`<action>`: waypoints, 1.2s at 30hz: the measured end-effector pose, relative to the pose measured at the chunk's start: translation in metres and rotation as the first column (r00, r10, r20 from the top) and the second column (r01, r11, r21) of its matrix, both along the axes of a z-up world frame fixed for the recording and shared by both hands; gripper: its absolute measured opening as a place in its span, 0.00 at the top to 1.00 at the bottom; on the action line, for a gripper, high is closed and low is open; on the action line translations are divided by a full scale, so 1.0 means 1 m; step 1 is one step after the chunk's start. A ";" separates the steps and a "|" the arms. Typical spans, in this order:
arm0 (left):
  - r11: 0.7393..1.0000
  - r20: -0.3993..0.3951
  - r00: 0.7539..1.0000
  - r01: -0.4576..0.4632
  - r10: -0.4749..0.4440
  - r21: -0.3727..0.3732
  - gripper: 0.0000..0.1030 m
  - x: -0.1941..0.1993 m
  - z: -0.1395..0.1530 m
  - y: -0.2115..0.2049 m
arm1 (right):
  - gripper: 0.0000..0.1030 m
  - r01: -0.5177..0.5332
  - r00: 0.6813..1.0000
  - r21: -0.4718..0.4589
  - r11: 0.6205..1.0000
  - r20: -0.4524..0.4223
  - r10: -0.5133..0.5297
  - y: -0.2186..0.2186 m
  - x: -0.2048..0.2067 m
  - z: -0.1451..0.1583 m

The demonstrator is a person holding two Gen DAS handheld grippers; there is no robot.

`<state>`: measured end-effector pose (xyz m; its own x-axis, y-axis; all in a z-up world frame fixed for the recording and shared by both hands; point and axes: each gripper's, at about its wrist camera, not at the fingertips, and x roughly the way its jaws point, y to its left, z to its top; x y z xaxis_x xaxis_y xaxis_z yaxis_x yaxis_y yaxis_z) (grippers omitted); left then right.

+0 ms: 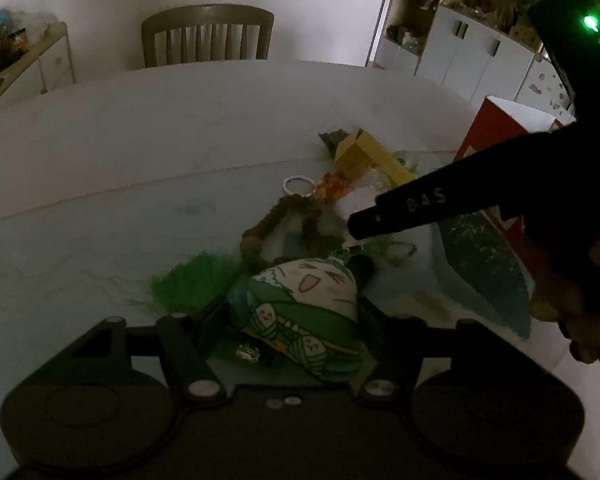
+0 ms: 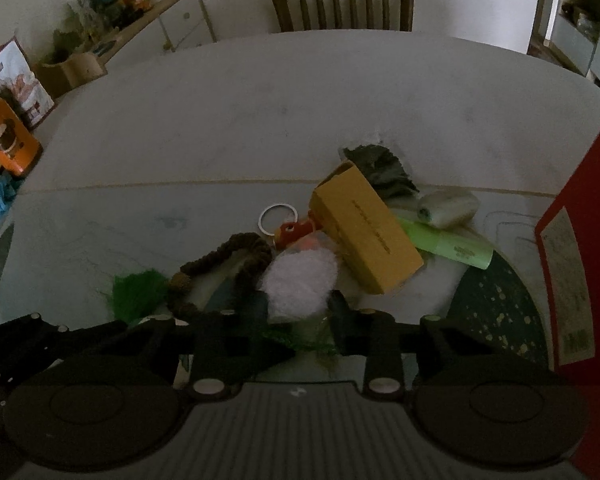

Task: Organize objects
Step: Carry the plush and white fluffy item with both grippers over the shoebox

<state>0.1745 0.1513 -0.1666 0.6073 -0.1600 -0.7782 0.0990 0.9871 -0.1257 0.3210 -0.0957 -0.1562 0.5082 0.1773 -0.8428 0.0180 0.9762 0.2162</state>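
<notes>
Currently left tongs [image 1: 288, 320] pinching plush charm [image 1: 300, 304] at near edge of clutter on table [image 1: 140, 140]. Right tongs [image 2: 298, 320] spread around white fluffy pouch [image 2: 300, 280]. Advice: lift charm slowly, green tassel [image 1: 192, 280] and beaded cord [image 1: 276, 220] may drag; steady pile with right.

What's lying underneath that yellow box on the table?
The yellow box rests tilted on the pile. A light green packet pokes out from under its right side, and an orange charm from its left. Whatever lies directly beneath it is covered.
</notes>
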 end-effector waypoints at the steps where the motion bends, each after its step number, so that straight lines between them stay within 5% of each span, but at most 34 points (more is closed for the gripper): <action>1: 1.000 0.003 1.000 -0.001 0.001 -0.002 0.36 -0.001 0.002 0.000 | 0.72 0.004 1.000 0.004 1.000 0.005 -0.004 -0.001 -0.002 0.002; 22: 0.997 0.091 0.996 0.016 -0.009 -0.070 0.36 -0.032 0.086 -0.021 | 0.78 0.015 0.988 0.130 0.991 0.151 -0.034 -0.033 -0.085 0.085; 36: 0.994 0.161 0.985 0.078 -0.064 -0.082 0.36 -0.026 0.149 -0.083 | 0.78 0.100 0.961 0.127 0.987 0.244 -0.129 -0.112 -0.159 0.141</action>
<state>0.1485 0.0679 -0.0173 0.7057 -0.2706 -0.6548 0.1943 0.9627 -0.1885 0.1621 -0.2081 -0.0154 0.7228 0.1922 -0.6638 0.0593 0.9398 0.3367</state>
